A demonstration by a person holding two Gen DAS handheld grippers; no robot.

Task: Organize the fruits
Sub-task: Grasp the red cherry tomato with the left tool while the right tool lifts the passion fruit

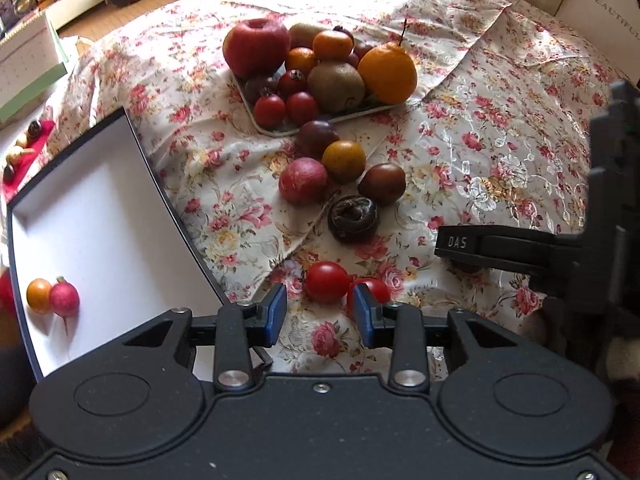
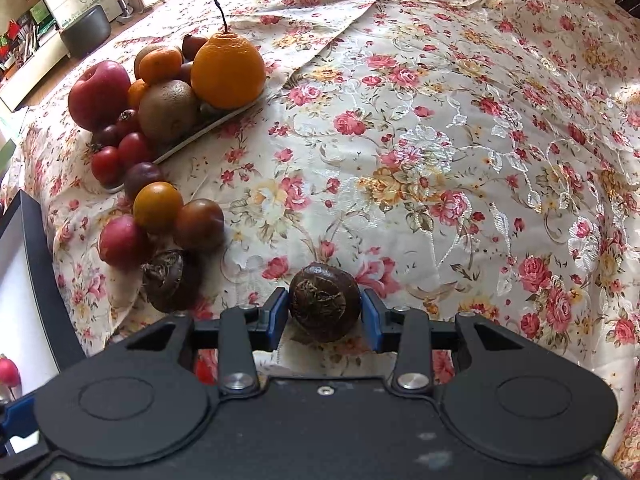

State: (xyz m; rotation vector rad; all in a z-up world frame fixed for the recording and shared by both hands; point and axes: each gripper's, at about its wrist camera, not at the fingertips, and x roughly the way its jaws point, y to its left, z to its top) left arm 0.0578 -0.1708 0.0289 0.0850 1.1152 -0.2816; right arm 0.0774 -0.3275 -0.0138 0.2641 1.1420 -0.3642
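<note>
In the right wrist view my right gripper [image 2: 324, 317] is shut on a dark brown water chestnut [image 2: 323, 300], its blue pads against both sides. One of its fingers [image 1: 456, 243] shows from the side in the left wrist view. My left gripper [image 1: 321, 315] is open with nothing between its pads. Just past its tips lie two red cherry tomatoes [image 1: 326, 281] on the cloth. To its left stands a white-lined box [image 1: 100, 208] holding a small orange tomato [image 1: 39, 295] and a pink radish [image 1: 64, 300]. A tray [image 1: 276, 130] at the back is heaped with fruit.
Loose on the flowered cloth [image 2: 440, 160] between tray and grippers lie a second water chestnut [image 1: 352, 219], a brown tomato [image 1: 381, 183], an orange tomato [image 1: 344, 160], a pink radish [image 1: 303, 180] and a purple one [image 1: 316, 138]. The tray holds an apple [image 1: 256, 46], a big orange [image 1: 388, 72] and a kiwi [image 1: 336, 86].
</note>
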